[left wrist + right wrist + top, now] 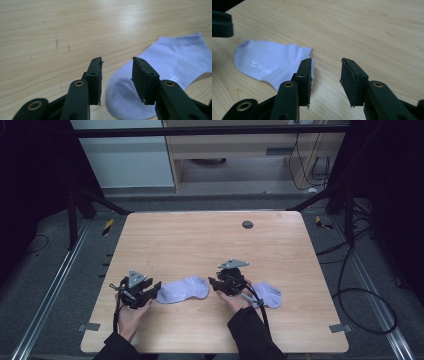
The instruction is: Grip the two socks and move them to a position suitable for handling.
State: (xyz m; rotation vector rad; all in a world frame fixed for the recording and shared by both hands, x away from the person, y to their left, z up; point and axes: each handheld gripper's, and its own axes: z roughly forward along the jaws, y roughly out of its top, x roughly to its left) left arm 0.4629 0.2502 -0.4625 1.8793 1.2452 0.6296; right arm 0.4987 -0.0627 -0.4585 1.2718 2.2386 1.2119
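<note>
Wooden table (200,240), flat lilac sock (183,289) between parted left gripper (156,290) and parted right gripper (212,283), second sock (270,295) behind.

lilac socks (183,289), probably plain, black jaws

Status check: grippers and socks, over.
Left gripper open, nothing held. Right gripper open, nothing held. Left sock flat between the grippers; second sock by the right hand. Table around them bare.
</note>
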